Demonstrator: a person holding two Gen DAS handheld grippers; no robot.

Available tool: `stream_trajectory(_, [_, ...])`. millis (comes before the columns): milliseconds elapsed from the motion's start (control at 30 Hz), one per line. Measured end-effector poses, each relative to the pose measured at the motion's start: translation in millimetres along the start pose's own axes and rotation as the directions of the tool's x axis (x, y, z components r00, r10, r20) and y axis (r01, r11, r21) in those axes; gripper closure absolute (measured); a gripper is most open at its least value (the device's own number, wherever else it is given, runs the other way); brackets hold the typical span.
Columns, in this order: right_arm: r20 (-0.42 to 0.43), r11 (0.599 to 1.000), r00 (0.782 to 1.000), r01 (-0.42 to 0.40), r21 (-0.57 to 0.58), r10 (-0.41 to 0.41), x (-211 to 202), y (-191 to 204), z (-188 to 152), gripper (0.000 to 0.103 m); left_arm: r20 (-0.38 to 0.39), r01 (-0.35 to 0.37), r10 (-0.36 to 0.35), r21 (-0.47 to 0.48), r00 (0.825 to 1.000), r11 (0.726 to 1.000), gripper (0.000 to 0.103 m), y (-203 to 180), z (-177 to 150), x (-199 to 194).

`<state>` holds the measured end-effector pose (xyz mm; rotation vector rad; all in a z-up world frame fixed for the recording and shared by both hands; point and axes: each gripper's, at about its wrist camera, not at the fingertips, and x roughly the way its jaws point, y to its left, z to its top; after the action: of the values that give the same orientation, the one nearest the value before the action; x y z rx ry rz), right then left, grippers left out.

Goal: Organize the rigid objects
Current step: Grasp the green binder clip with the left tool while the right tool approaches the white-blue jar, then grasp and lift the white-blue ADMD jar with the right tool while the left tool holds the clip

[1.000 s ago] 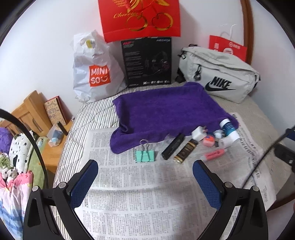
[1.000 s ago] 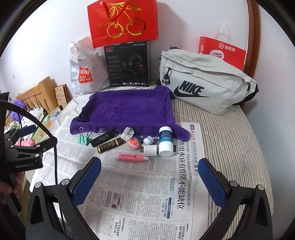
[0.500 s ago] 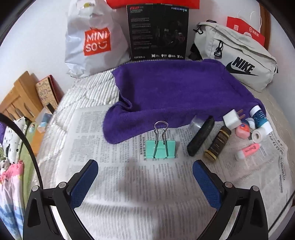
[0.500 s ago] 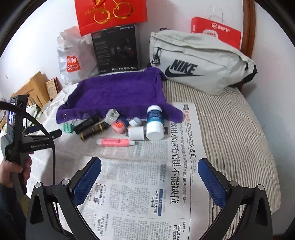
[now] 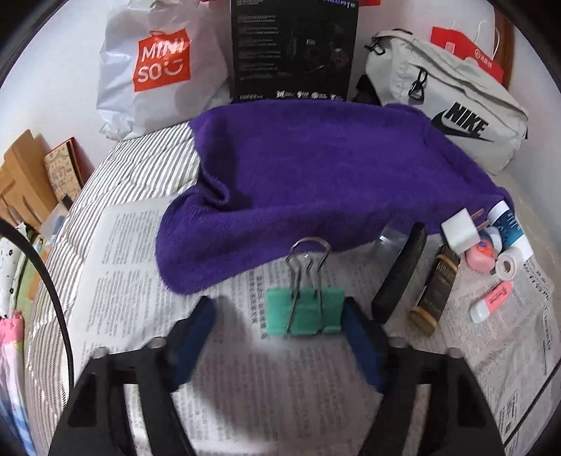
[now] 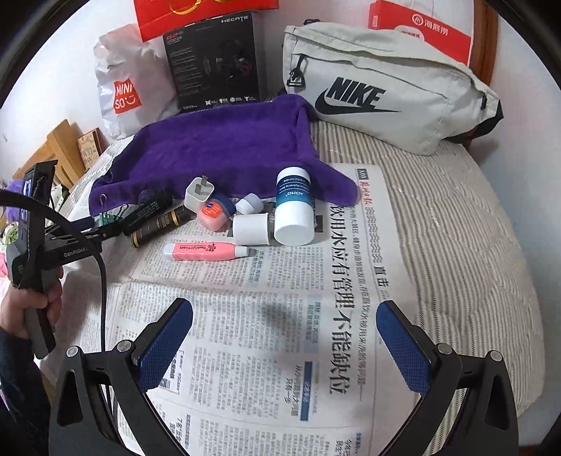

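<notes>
The green metal binder clip is now bracketed by the closing, not yet clenched left gripper; pickup is judged imminent.

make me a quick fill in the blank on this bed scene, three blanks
The green binder clip sits between the fingers of the ____ gripper.
The towel is ____ in colour.
The pale bag bears the word ____.

Missing words: left; purple; NIKE

Left gripper pads blurred; red bag cut off.
</notes>
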<state>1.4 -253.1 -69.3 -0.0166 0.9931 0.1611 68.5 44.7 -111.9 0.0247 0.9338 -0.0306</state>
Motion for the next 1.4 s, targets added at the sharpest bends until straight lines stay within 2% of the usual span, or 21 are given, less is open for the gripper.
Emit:
stream_trajectory(133, [-0.007, 1.000, 1.000, 0.005, -0.001, -0.005, 8.0, 0.5, 6.1, 0.000, 0.034, 0.014, -0.015, 0.020, 0.999, 1.000, 0.043, -4.1, -0.7, 0.6])
stream_trajectory(333, [0.025, 0.999, 1.000, 0.001, 0.033, -0.001, 17.8, -8.7, 22.4, 0.000, 0.046, 0.049, -0.052, 0.050, 0.998, 0.998, 0.063, -7.2, -1.5, -2.2])
stream_trajectory(633, [0.079, 1.000, 0.997, 0.005, 0.024, -0.007, 38.5, -16.8, 58.3, 0.003, 0.048, 0.044, -0.047, 0.057, 0.998, 0.997, 0.063, -7.8, -1.6, -1.6])
stream_trajectory(833, [0.040, 1.000, 0.999, -0.025, 0.006, 0.025, 72.0, -19.7, 73.3, 0.022, 0.047, 0.042, -0.045, 0.059, 0.998, 0.997, 0.063, -8.5, -1.4, -1.0])
stream_trajectory(900, [0.023, 1.000, 1.000, -0.009, -0.020, 0.009, 83.5, -17.6, 74.9, 0.039, 0.047, 0.041, -0.044, 0.061, 0.998, 0.997, 0.063, -8.7, -1.5, -0.9])
stream_trajectory(967, [0.005, 0.999, 1.000, -0.018, -0.026, 0.018, 92.7, -17.5, 74.8, 0.044, 0.047, 0.038, -0.041, 0.063, 0.998, 0.997, 0.063, -8.5, -1.5, -0.7])
stream_trajectory(1133, [-0.004, 0.999, 0.999, -0.041, -0.031, 0.041, 101.7, -16.1, 71.7, 0.044, 0.048, 0.039, -0.042, 0.062, 0.998, 0.997, 0.063, -8.7, -1.4, -0.9])
stream_trajectory(1400, [0.045, 0.998, 0.998, -0.046, -0.044, 0.048, 105.4, -14.6, 74.0, 0.043, 0.048, 0.039, -0.042, 0.062, 0.998, 0.997, 0.063, -9.0, -1.4, -0.9])
